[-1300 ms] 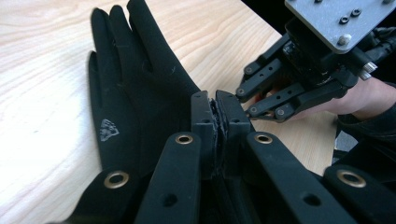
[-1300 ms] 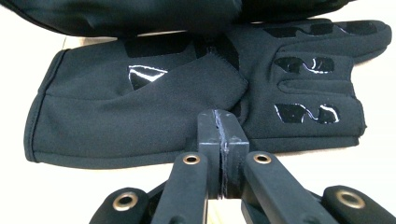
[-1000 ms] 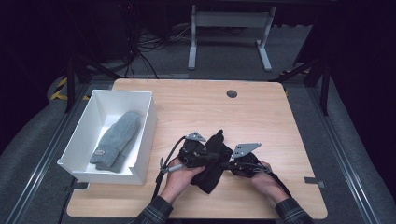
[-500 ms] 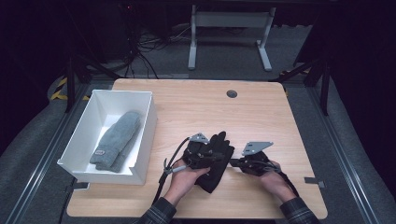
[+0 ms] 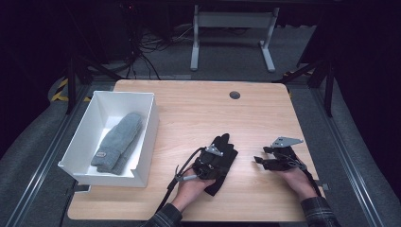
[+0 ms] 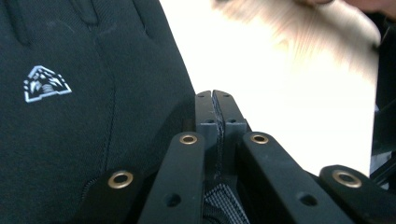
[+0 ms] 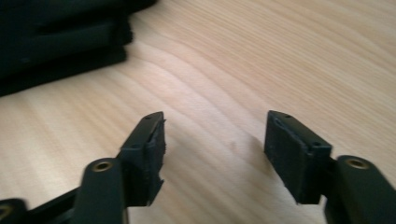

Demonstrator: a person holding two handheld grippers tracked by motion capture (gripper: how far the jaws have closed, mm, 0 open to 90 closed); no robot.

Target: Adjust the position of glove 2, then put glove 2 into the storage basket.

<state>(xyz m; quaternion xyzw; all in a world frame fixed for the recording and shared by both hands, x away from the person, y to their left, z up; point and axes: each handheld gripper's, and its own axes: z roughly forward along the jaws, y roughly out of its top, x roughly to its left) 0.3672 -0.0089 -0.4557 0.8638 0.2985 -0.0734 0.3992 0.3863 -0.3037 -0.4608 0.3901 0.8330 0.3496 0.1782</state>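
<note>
Black glove (image 5: 221, 158) with white emblem (image 6: 45, 84) laid near desk's (image 5: 198, 113) front edge, hem pinched by left gripper (image 6: 217, 105), right gripper (image 7: 212, 140) just spread, nothing between, grey mitten (image 5: 118, 142) with small unreadable label in white bin (image 5: 85, 130) at left edge

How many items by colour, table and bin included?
Black glove: 1
Grey mitten: 1, lying in the bin
White bin: 1
Wooden table: 1
Total: 4
</note>
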